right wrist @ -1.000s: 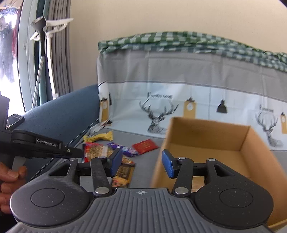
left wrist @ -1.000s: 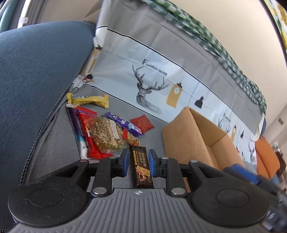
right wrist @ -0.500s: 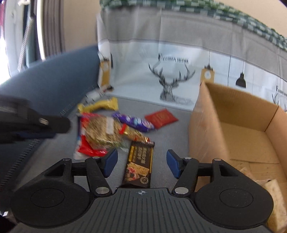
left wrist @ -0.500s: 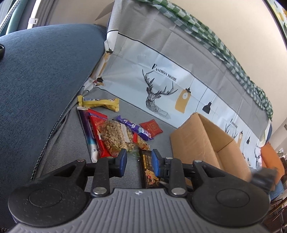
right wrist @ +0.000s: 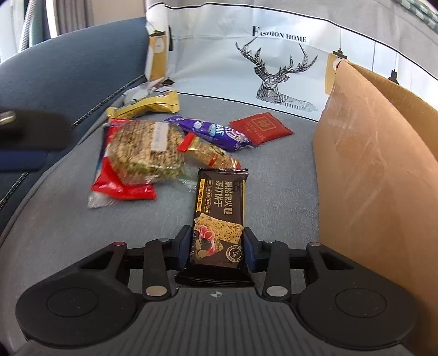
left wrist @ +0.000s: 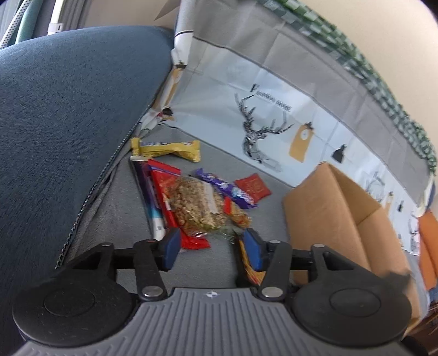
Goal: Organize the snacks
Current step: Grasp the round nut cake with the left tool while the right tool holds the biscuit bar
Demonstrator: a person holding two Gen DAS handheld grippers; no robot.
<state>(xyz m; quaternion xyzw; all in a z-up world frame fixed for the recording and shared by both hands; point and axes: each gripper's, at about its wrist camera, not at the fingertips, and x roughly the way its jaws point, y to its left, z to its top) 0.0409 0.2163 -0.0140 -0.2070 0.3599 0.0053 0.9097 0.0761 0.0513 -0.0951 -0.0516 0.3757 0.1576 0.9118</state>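
A home, most likely a living room: a sofa with a blue upholstered armrest (left wrist: 68, 109) and grey seat cushion (right wrist: 273, 186), its back draped in a throw (right wrist: 219, 54) printed with a stag and "Fashion Home". Blurred at the upper left, what may be curtains (right wrist: 74, 13) hang by a bright window.

blue sofa cushion (left wrist: 68, 115) beside a deer-print cloth (right wrist: 273, 65), green checked fabric (left wrist: 383, 90) above.
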